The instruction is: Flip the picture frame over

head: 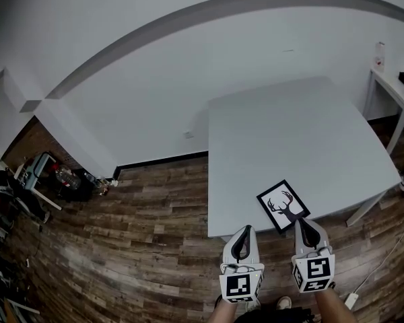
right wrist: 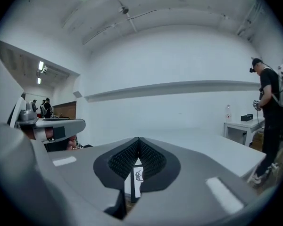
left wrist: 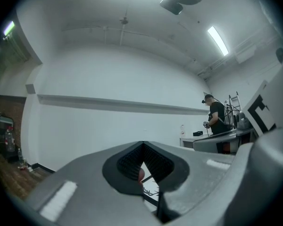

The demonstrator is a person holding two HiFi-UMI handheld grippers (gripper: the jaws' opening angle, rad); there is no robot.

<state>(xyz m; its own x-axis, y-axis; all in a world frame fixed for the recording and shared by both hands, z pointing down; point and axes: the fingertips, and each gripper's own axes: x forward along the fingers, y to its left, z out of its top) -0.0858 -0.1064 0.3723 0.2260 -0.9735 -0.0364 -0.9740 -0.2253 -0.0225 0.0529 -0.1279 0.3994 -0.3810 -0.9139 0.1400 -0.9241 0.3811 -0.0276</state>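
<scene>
The left gripper (head: 244, 229) and right gripper (head: 301, 222) each have fingers pressed together, holding nothing. The picture frame (head: 283, 206) lies face-up on the bench (head: 289, 133), just beyond the right fingers.

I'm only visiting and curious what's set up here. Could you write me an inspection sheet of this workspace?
Surface: grey table, holding only the frame.
Job's things: picture frame, deer picture facing up, by the table's near edge.
Clutter: nothing seen on the table; gear on the floor, far left.
Grippers: left gripper and right gripper at the near edge, fingers together, holding nothing.
Cables: white cable on the floor, right.
Surroundings: white wall, side table, a person beside it.
</scene>
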